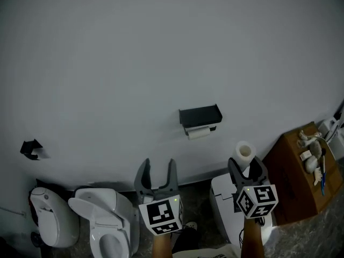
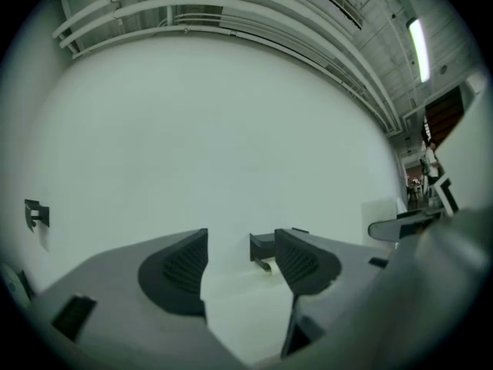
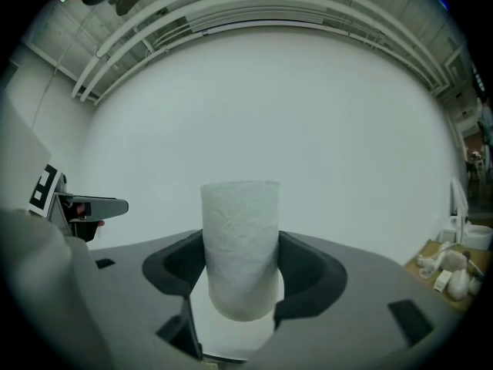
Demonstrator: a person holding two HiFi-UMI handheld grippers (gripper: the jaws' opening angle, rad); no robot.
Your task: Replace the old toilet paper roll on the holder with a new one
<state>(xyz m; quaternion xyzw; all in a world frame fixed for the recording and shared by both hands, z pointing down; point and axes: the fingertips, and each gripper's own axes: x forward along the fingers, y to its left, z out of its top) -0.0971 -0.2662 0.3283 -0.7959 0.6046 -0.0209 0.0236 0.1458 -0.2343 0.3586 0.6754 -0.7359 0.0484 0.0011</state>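
The new toilet paper roll [image 1: 244, 151] stood upright right of the head view's centre, clamped at its lower half between the right tongs [image 1: 245, 165]. In the right gripper view the roll [image 3: 239, 245] filled the gap of the right tongs [image 3: 240, 257], both dark pads pressed against its sides and its top rising clear above them. Up and to the left of it in the head view, the black holder [image 1: 200, 115] was fixed to the pale wall [image 1: 161, 52], with the old roll [image 1: 198, 134] lying crosswise just under its shelf, well apart from the new one.

The left tongs [image 1: 158, 168] pointed up in the lower middle of the head view, spread apart with nothing between them. The left gripper view showed the same: the left tongs [image 2: 240, 264] stood open, and the holder [image 2: 263, 247] appeared far off through the gap, against the wall.

Below the right tongs sat a white fixture [image 1: 223, 198]. At the right edge of the head view a wooden counter [image 1: 293, 187] carried small white objects [image 1: 310, 156]. In the lower left stood a white toilet [image 1: 105, 222] with its lid up, a second white unit [image 1: 51, 216] beside it, and a small black bracket [image 1: 31, 148] on the wall above.
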